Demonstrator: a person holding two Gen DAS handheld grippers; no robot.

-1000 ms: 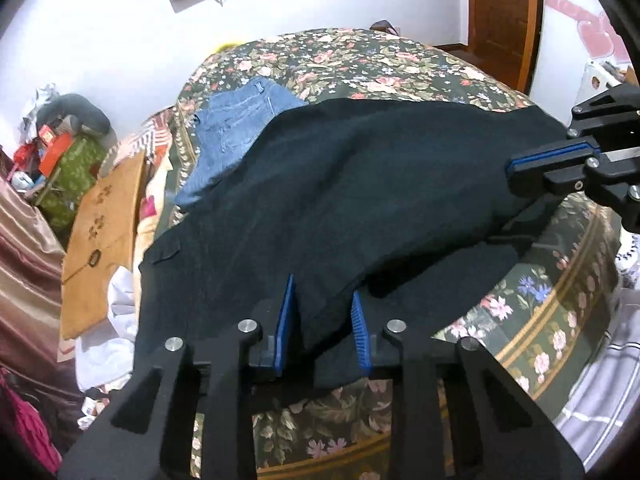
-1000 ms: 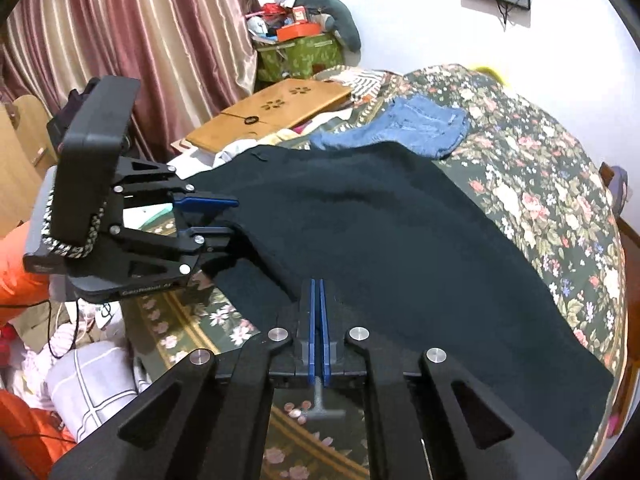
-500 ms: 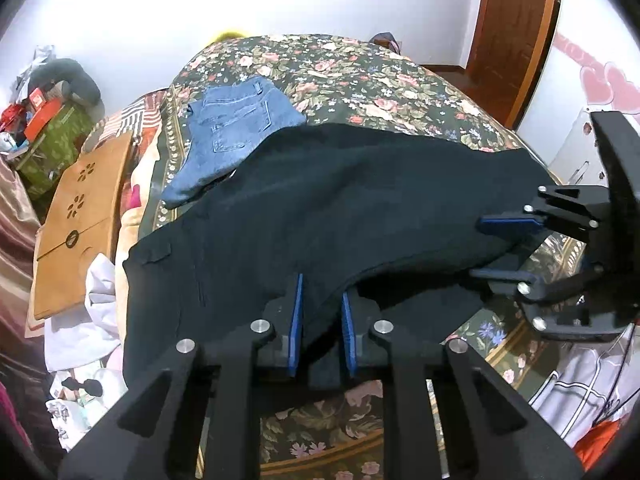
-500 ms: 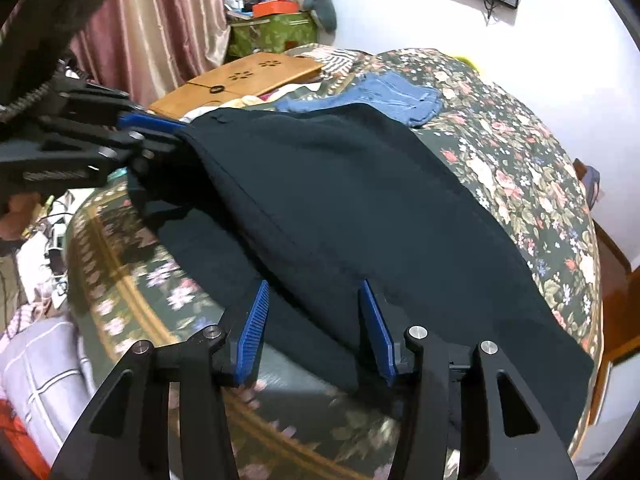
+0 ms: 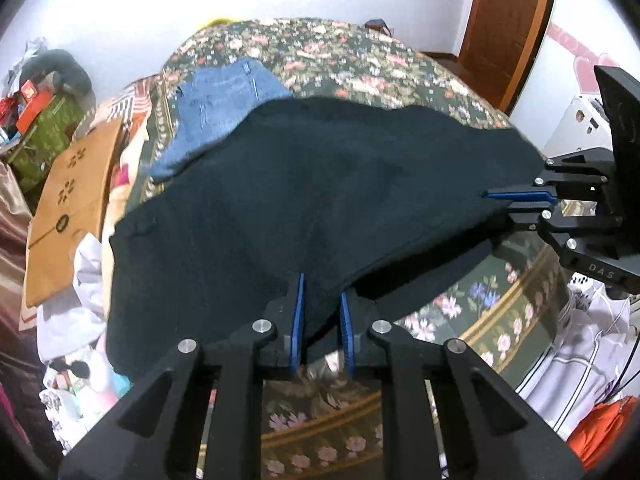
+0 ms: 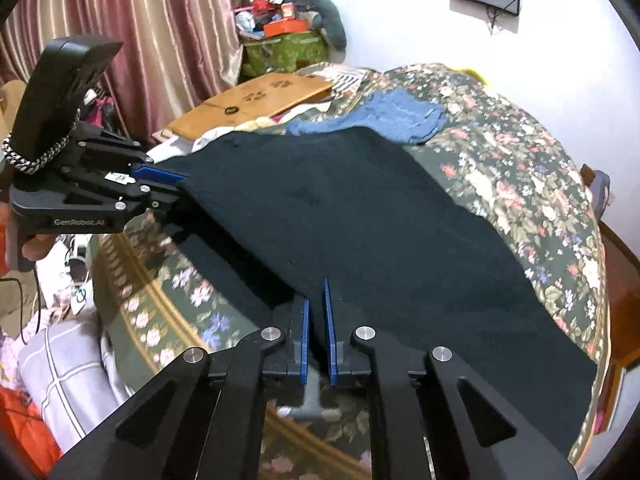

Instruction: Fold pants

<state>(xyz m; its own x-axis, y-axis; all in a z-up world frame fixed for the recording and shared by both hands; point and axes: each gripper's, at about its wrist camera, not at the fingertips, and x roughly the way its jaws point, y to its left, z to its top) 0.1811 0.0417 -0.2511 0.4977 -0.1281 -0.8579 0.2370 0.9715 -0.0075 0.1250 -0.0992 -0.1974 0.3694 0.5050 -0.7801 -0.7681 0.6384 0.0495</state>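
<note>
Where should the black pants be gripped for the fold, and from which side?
Grip the black pants along the near edge, from the bed's near side: that edge overhangs the floral bedspread in a loose fold. The left tool and right tool pinch it there.

The pants (image 5: 320, 184) lie across the bed (image 5: 360, 60) near its front edge (partly overlapping the jeans (image 5: 224, 100) behind them).

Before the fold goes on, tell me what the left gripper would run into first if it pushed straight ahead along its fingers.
The left gripper is already shut on the near edge of the black pants. Straight ahead it would only push deeper into that cloth, with the bed probably right under it.
</note>
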